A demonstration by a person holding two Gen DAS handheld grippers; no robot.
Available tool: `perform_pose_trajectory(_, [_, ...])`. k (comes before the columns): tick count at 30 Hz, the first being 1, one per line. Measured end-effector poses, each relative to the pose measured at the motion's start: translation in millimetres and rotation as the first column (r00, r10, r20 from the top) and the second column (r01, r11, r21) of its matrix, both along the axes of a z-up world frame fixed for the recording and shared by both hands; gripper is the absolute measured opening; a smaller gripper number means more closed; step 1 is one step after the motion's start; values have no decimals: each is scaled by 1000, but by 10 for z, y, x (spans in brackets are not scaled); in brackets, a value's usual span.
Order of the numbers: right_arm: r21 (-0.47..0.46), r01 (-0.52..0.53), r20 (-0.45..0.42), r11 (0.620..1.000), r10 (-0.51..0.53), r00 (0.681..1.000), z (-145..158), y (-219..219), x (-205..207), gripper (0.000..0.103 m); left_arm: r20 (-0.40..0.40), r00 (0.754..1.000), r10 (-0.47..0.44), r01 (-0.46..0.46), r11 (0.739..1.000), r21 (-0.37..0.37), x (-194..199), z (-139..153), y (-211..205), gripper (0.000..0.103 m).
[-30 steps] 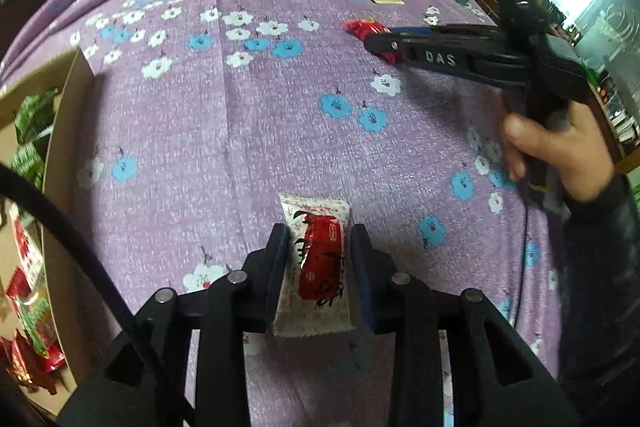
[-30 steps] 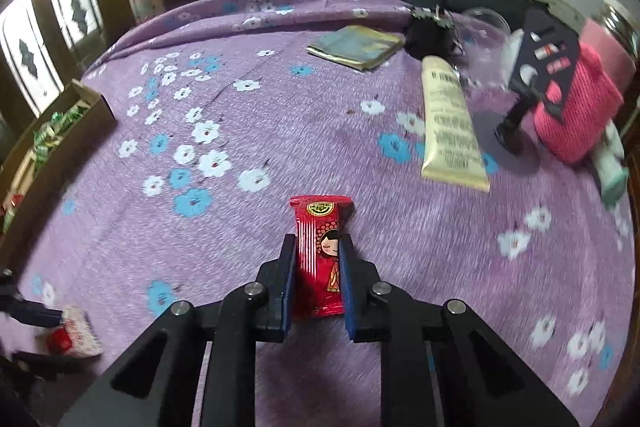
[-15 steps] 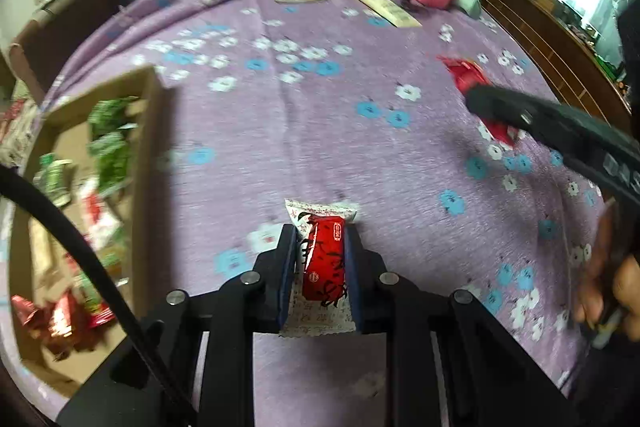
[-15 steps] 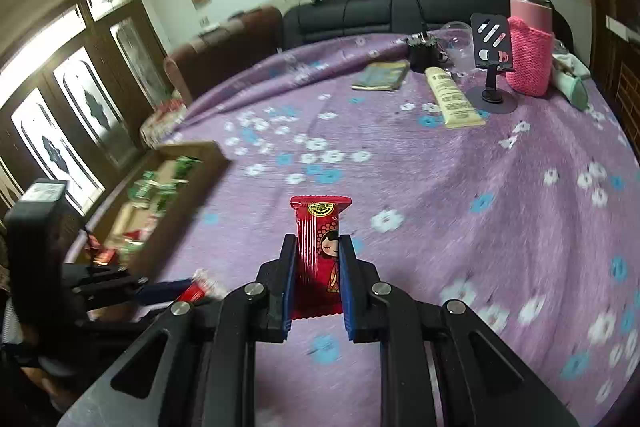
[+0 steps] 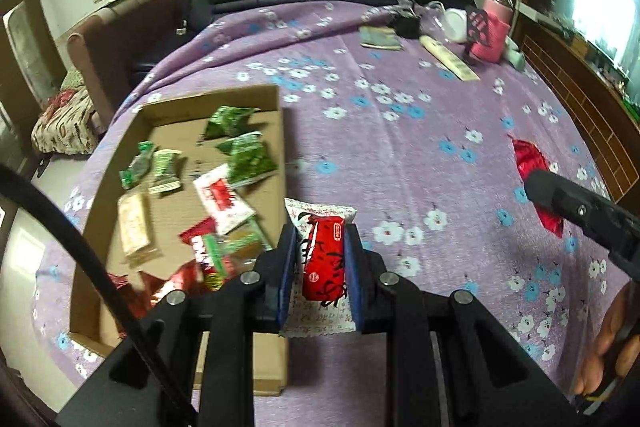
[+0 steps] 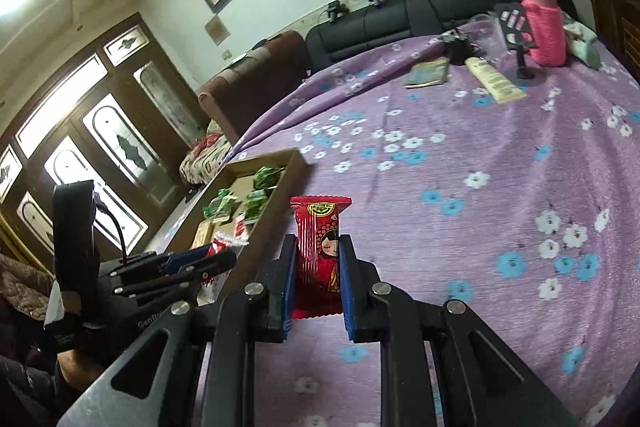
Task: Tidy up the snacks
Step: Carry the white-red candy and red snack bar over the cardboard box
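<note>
Snack packets are clamped, one per gripper: white-red packet (image 5: 320,263) in left gripper (image 5: 320,267), red packet (image 6: 319,255) in right gripper (image 6: 318,279), lower centre.

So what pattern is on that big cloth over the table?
The cloth is purple with white and blue flowers, clearest in the right wrist view.

left gripper (image 5: 320,267): black frame | blue pads | silver screws | black cable

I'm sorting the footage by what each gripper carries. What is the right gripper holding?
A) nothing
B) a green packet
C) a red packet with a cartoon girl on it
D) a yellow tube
C: the right gripper is closed on a red packet with a cartoon girl printed on it, raised above the purple cloth.
</note>
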State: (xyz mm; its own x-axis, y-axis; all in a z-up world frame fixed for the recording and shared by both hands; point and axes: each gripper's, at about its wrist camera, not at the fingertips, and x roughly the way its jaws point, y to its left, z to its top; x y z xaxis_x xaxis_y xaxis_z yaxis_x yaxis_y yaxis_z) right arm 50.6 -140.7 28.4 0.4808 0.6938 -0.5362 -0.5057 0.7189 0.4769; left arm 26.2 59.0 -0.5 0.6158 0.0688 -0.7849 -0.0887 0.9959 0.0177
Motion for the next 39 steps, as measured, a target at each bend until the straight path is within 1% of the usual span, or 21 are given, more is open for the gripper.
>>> perform_pose_trajectory(7, [-11, -12, 9, 1000, 12, 1000, 63, 182, -97, 18, 18, 1000, 20, -19, 1000, -16, -86, 25, 139, 25])
perform_pose_trajectory(13, [-23, -49, 17, 999, 49, 999, 89, 379, -154, 18, 22, 999, 27, -26, 999, -26, -141, 20, 213, 25])
perform_pose_trajectory(24, [-11, -94, 2, 996, 94, 996, 71, 650, -165, 18, 29, 997, 69, -67, 995, -67, -264, 52, 523, 25])
perform_pose_trajectory(29, [2, -119, -9, 993, 119, 993, 62, 777, -133, 18, 22, 992, 126, -124, 990, -74, -343, 37, 797, 25])
perform_pose_trajectory(35, [21, -159, -21, 987, 159, 987, 60, 1004, -68, 18, 7, 976, 219, -218, 973, -74, -360, 1, 1192, 25])
perform_pose_trajectory(39, [15, -181, -26, 983, 182, 983, 61, 1160, -27, 18, 4, 965, 263, -262, 962, -70, -352, 1, 1382, 25])
